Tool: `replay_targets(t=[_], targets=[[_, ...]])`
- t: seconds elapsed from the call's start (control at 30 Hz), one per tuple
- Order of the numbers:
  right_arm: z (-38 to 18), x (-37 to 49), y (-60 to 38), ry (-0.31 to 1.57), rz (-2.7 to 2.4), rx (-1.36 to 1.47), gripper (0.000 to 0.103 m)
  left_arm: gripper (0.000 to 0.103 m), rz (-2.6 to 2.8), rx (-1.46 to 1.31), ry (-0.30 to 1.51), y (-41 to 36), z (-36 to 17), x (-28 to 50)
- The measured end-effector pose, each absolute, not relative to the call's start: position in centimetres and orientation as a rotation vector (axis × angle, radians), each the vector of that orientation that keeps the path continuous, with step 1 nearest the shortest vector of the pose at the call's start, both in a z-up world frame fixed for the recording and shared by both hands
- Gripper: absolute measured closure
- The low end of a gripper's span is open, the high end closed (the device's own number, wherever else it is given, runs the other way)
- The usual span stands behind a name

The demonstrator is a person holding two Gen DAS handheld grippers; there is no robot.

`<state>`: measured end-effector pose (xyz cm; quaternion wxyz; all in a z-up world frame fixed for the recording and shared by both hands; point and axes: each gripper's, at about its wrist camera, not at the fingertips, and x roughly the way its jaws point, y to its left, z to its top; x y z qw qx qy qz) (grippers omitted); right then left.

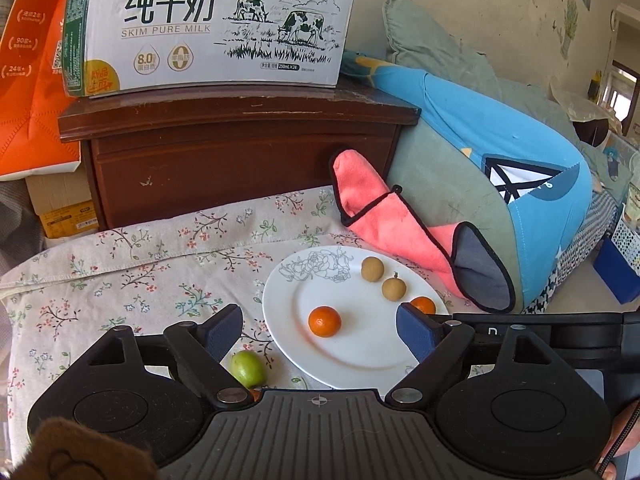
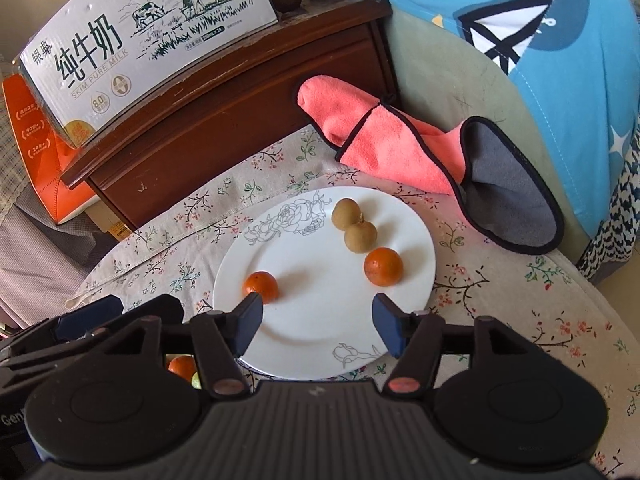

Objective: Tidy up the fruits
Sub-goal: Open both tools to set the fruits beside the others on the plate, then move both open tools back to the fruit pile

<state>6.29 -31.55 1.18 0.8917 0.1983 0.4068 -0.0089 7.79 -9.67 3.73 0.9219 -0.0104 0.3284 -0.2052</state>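
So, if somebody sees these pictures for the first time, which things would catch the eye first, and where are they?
Probably the white plate on the flowered cloth, holding two oranges and two small brown fruits. Behind it lies a pink towel against a blue cushion. On the wooden cabinet stands a big milk carton, and a green fruit lies off the plate, by the open left gripper.

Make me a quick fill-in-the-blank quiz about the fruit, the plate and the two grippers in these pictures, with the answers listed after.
1. The white plate holds two brown longans and ____ small oranges.
2. The green fruit lies on the floral cloth, ____ the plate.
3. The left gripper and the right gripper both have their jaws ____, with nothing held.

Answers: two; off; open
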Motion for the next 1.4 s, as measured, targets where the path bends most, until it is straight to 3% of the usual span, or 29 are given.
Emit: replay_targets(t=[1.4], targets=[[0.5, -2.1, -26.6, 0.898, 0.095, 0.380, 0.036, 0.016, -0.231, 0.016, 0.830, -0.6, 0.7, 1.9]])
